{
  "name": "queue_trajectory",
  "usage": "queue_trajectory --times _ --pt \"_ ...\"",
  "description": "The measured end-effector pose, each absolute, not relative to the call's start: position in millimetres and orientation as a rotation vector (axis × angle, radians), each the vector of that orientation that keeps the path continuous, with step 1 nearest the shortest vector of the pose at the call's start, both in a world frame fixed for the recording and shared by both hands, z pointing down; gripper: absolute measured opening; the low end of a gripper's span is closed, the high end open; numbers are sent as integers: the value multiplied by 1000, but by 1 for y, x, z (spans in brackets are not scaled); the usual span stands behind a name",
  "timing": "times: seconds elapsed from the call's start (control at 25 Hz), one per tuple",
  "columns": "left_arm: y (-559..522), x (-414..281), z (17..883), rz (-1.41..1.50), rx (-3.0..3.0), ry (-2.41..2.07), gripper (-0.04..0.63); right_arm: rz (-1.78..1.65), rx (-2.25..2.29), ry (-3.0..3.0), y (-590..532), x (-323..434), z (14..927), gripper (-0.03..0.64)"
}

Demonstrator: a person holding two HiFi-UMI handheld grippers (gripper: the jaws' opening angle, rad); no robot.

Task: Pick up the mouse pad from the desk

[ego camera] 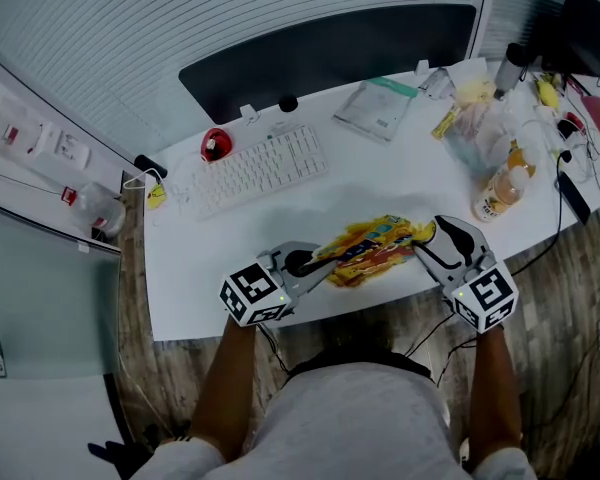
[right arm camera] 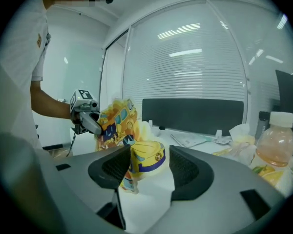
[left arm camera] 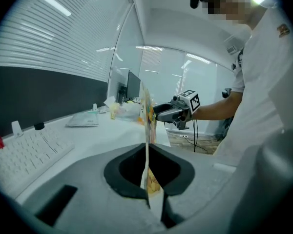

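The mouse pad (ego camera: 370,248), yellow and orange with a cartoon print, hangs lifted above the front edge of the white desk (ego camera: 180,298), stretched between both grippers. My left gripper (ego camera: 315,266) is shut on its left end; in the left gripper view the pad (left arm camera: 147,130) stands edge-on, pinched between the dark pads (left arm camera: 147,172). My right gripper (ego camera: 425,240) is at the pad's right end. In the right gripper view the curled pad edge (right arm camera: 145,156) lies between the jaws (right arm camera: 146,167), which stand apart with a gap on the right side. The left gripper (right arm camera: 88,118) shows beyond it.
A white keyboard (ego camera: 260,168) and a red object (ego camera: 215,145) lie behind the pad. A plastic packet (ego camera: 377,108) sits at the back. An orange-drink bottle (ego camera: 500,193), bags and cables crowd the right end. A black partition (ego camera: 320,58) lines the far edge.
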State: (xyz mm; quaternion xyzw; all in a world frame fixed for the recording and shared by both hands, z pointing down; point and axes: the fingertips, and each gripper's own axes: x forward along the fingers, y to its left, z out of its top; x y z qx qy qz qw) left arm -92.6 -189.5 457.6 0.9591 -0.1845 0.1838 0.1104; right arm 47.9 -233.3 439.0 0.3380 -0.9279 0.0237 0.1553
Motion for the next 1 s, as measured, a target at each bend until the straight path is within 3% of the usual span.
queue_trajectory --times 0.36,1.0 --pt "-188 -96 423 441 2881 -571 23 266 1021 -2794 -230 55 426 219" --pt "-168 -74 354 89 2912 -293 23 781 612 -3180 -210 21 396 252"
